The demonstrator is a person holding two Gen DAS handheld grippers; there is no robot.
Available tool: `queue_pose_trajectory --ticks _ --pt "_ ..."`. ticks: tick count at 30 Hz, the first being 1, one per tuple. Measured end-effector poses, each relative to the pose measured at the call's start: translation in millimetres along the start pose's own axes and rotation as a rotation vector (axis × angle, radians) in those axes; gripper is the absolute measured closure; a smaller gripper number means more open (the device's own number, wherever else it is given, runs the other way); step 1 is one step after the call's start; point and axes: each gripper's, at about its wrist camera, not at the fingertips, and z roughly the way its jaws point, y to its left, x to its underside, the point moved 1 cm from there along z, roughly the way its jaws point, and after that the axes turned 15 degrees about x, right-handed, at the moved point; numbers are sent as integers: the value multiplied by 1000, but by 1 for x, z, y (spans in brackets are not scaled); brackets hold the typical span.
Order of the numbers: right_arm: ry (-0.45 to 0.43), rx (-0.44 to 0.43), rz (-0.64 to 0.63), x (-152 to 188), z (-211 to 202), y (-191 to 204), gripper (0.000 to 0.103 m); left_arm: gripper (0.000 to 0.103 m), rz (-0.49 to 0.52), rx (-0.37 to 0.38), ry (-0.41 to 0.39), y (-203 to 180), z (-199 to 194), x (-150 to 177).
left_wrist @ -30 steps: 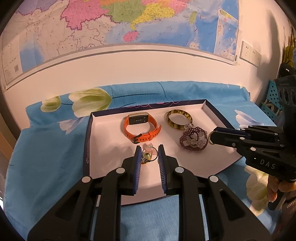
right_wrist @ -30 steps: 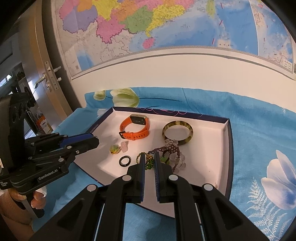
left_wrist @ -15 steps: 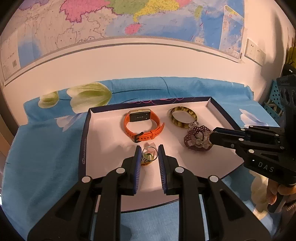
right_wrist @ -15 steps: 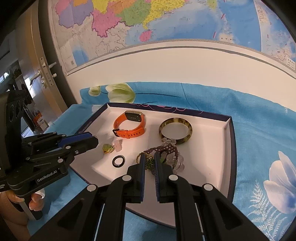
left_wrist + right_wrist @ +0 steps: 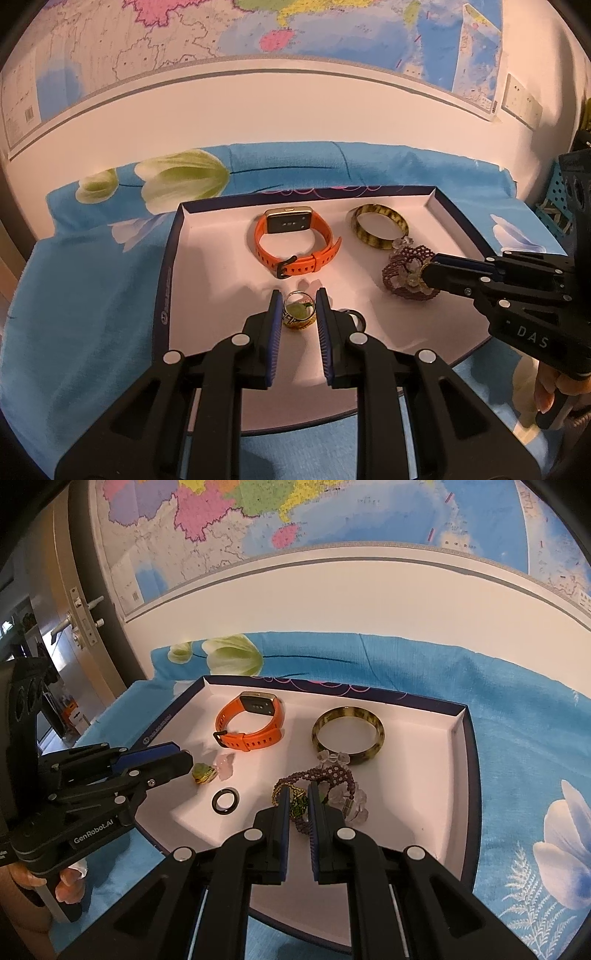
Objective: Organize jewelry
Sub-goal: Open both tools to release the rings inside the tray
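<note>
A white tray with a dark rim holds an orange watch, a mottled bangle, a purple beaded bracelet, a black ring and a pale pink stone. My left gripper is shut on a gold ring with a green stone, low over the tray. My right gripper is shut on the beaded bracelet's green part.
The tray lies on a blue flowered cloth. A wall with a map stands behind. A door with a handle is at the left. A blue perforated basket stands at the right.
Both grippers keep their hold. The left gripper with the ring has shifted slightly forward and left. The right gripper has drawn the beaded bracelet a little toward the tray's front.
</note>
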Motion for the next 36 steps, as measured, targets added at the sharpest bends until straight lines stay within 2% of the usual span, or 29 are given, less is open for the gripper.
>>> queue_pose_trajectory --ticks 8,13,17,19,24,26,27,31,33,36 --pt "5 24 -10 0 5 2 93 84 -10 -15 16 4 7 1" --pt "0 35 -12 1 5 3 92 76 -11 -9 32 4 12 3" --pt "-13 43 -6 2 2 1 81 65 -4 -14 32 2 12 4" --pt "-19 42 -4 2 0 1 81 62 -1 -20 27 2 11 4" --pt "-41 48 6 2 -8 -1 72 41 16 -31 -3 -2 1 5" --pt "-50 46 7 2 -13 -1 71 39 21 -34 -15 -4 -4 5" --pt "-55 46 8 3 -15 -2 67 33 23 -32 -24 -5 -8 5" --pt "-83 51 16 7 -27 -2 58 22 32 -21 -59 -12 -25 5" --pt "-100 55 28 9 -35 -3 43 13 41 -14 -83 -17 -37 6" --pt "-126 61 24 15 -47 -1 40 5 79 -39 -115 -26 -55 12"
